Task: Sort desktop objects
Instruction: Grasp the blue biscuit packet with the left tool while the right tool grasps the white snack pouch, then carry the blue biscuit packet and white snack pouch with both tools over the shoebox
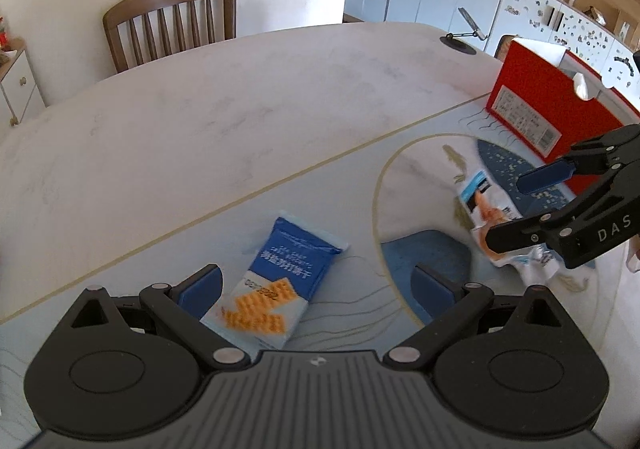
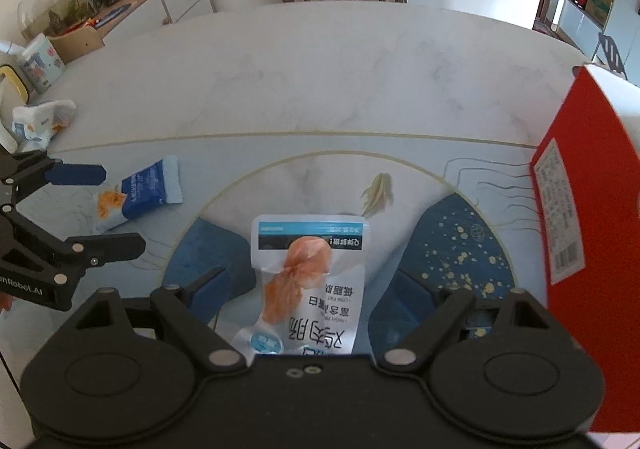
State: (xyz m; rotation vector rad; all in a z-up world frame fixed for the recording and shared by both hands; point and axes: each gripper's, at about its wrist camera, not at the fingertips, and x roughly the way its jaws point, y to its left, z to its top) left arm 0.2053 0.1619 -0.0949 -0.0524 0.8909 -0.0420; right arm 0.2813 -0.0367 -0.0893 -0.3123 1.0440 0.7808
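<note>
Left wrist view: the left gripper (image 1: 316,289) is hanging wide open and empty over the cracker packet (image 1: 276,285), which is lying unsorted on the worktop (image 1: 240,97), its long axis slanting up to the right.

Right wrist view: the right gripper (image 2: 316,297) is straddling the sausage pouch (image 2: 308,281), wide open and gripping nothing; the pouch is lying lengthwise away from the camera. The red box (image 2: 580,209) is standing beside it.

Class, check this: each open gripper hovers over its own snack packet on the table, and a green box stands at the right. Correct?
One slip: the box is red, not green, as the right wrist view shows. The rest holds: left gripper over the blue biscuit packet, right gripper over the white sausage packet.
</note>
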